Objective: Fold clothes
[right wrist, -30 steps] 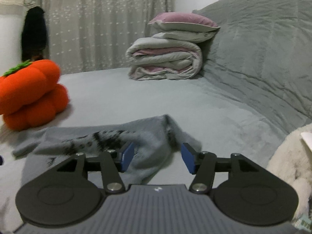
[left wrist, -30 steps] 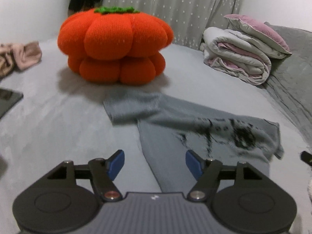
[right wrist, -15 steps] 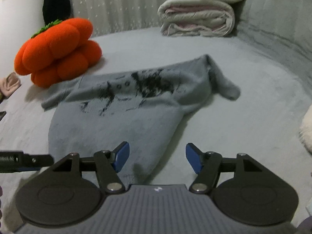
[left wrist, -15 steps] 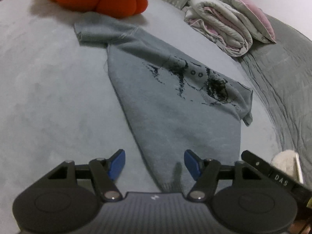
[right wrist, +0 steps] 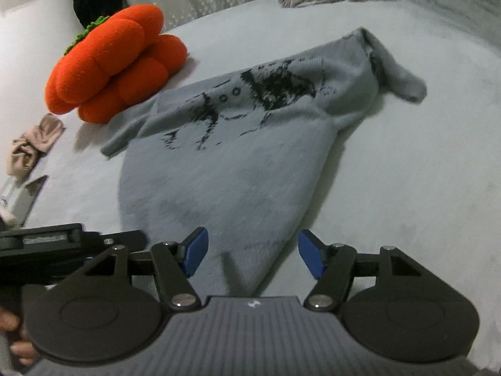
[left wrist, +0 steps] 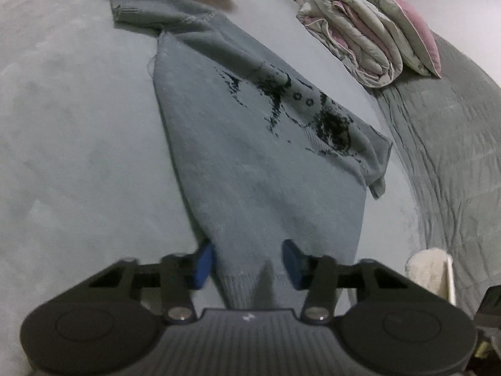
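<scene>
Sweater [left wrist: 260, 169] — grey, with a black knitted pattern — lies spread flat on the pale bed [left wrist: 72, 144], its far sleeve just beside the orange pumpkin cushion [right wrist: 116, 59]. At the sweater's near hem, the left gripper [left wrist: 247, 261] is closing, its pads not yet pressing the ribbed edge between them; the right gripper [right wrist: 252, 255] stands open over the hem's other corner, holding nothing.

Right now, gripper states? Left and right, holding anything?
Left gripper: jaws closing around the sweater hem, pads not yet pressing on it.
Right gripper: open, sweater's hem corner between its pads, nothing held.
</scene>
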`<state>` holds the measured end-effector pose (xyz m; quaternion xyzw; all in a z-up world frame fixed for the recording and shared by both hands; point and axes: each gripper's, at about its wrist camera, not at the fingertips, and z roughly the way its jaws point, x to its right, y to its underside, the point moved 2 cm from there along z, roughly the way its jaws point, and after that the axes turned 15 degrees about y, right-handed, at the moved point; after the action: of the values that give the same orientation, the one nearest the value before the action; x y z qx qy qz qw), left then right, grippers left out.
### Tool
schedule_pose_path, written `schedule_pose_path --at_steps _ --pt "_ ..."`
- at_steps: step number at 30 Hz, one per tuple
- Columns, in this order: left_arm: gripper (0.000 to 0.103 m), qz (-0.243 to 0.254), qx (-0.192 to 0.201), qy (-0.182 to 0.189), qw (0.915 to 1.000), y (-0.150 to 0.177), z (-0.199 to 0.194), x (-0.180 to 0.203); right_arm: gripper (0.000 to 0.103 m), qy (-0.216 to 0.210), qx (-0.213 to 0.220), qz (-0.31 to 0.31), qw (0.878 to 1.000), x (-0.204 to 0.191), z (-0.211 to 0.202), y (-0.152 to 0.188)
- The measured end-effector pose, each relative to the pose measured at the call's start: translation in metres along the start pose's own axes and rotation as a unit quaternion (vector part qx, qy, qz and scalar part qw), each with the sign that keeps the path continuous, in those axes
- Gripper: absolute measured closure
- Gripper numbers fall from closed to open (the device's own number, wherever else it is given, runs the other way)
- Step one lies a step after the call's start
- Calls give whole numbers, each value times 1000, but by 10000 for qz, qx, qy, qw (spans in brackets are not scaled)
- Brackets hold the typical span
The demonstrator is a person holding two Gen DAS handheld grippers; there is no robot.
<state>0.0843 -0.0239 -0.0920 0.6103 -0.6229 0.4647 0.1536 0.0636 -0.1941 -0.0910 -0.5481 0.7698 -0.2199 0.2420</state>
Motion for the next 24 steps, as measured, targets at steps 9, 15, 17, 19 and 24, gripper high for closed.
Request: schedule_pose_path --at_steps 9,15,17,19,24 --pt "96 -171 270 221 9992 2 -10 4 53 -105 -303 80 9995 6 4 7" --pt "97 282 821 175 9961 0 -30 26 70 -125 -413 548 9976 11 16 -6" --pt "97 421 1041 235 9934 -4 -42 32 70 -86 -358 645 9972 13 17 -11" --pt "98 490 1208 281 9911 -6 -54 35 70 -6 -218 663 9976 13 13 -16" --pt "98 632 1643 119 9843 -9 -82 36 68 159 -16 701 9974 21 7 -22"
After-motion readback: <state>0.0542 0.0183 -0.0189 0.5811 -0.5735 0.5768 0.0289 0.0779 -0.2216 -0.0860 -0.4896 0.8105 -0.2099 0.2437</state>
